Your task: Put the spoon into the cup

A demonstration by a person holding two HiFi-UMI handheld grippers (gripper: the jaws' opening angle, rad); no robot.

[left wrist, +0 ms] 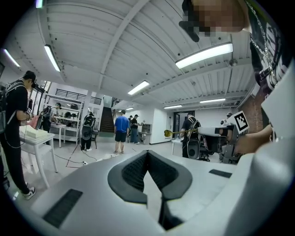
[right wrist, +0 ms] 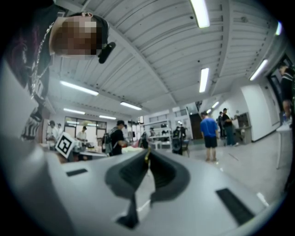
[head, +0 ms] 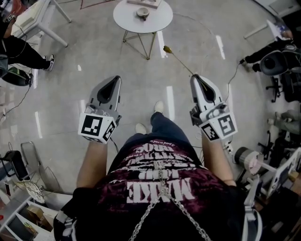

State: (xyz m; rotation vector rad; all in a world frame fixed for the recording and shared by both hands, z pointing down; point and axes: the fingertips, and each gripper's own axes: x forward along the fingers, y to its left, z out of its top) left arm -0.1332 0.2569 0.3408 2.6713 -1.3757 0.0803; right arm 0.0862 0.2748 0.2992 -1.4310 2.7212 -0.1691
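A gold spoon (head: 178, 60) sticks out forward and left from my right gripper (head: 195, 76), which is shut on the end of its handle. Its bowl (head: 167, 48) hangs over the floor, short of the round white table (head: 123, 22). A small pale cup (head: 142, 12) stands on that table, well ahead of both grippers. My left gripper (head: 115, 79) is shut with nothing in it and held level over the floor. In the left gripper view the spoon (left wrist: 168, 133) shows at the right, out from the right gripper (left wrist: 220, 135). A sliver of gold handle (right wrist: 147, 156) shows between the right jaws.
A flat board (head: 143, 2) lies at the table's far edge. A white desk (head: 35, 19) and a seated person (head: 21, 52) are at the left. Office chairs and gear (head: 277, 66) crowd the right. Cables (head: 230, 77) trail on the floor. Several people (left wrist: 121, 131) stand farther off.
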